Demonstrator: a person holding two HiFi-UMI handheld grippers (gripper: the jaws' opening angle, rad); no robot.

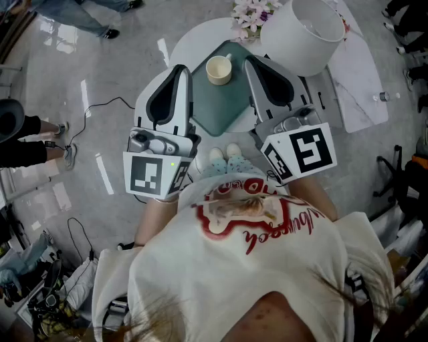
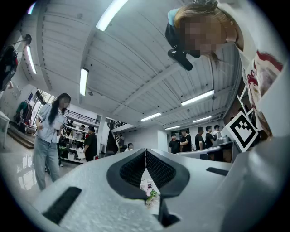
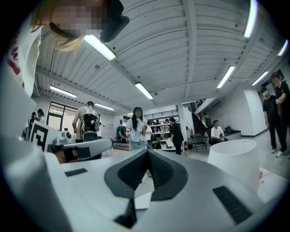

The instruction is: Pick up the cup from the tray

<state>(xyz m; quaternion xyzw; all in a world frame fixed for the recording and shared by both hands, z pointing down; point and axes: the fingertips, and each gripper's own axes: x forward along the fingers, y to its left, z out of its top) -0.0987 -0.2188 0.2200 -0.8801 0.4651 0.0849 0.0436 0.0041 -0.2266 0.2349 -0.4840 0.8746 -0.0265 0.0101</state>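
One cream cup (image 1: 219,69) is seen on one dark green tray (image 1: 227,110), carried by one round white bench (image 1: 190,43). One white lampshade (image 1: 304,33) and one bunch of pale flowers (image 1: 251,15) are counted beyond the tray. Two claws are shown, the left claw (image 1: 180,68) and the right claw (image 1: 250,60), each fitted with one marker cube, two cubes in all. One small bottle (image 1: 382,96) is seen on the floor (image 1: 120,60). One person in a printed white T-shirt (image 1: 254,254) is pictured from above. Parts of two bystanders are caught at the left: one bystander in black (image 1: 20,137) and one bystander in jeans (image 1: 80,17).
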